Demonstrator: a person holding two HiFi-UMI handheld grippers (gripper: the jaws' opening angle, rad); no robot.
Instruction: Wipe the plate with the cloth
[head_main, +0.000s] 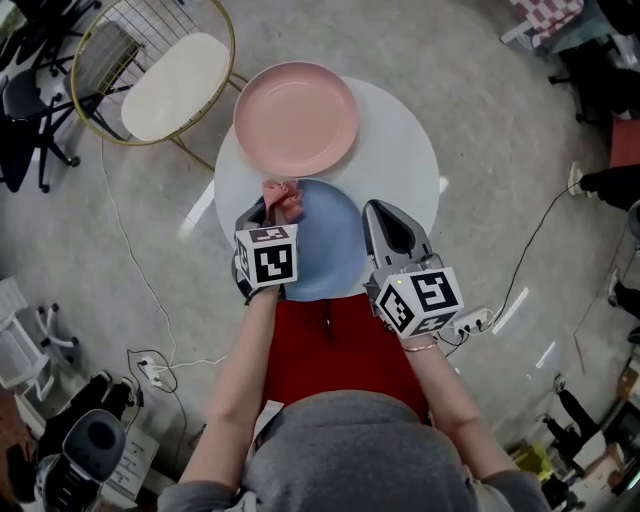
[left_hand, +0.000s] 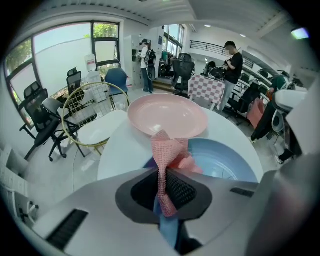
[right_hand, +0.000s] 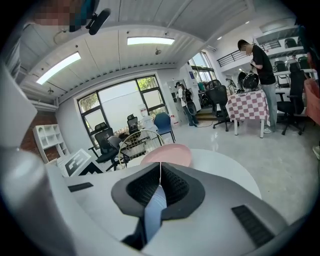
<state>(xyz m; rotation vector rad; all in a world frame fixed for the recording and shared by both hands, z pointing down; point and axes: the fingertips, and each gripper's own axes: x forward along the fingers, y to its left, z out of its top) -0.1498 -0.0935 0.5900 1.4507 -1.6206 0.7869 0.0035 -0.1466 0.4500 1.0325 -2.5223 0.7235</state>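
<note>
Your left gripper (head_main: 270, 210) is clamped tight on the pink cloth (head_main: 283, 196), which sits at the far rim of the blue plate (head_main: 330, 250). Your right gripper (head_main: 378, 215) pinches that plate's near edge. The wiping looks barely started, with most of the plate left to do.

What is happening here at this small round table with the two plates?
A person holds a gripper in each hand over a round white table. The left gripper is shut on a pink cloth, which it holds over the far left part of the blue plate. The right gripper is clamped on that plate's right rim and steadies it. A pink plate lies just beyond, and neither gripper touches it.
</note>
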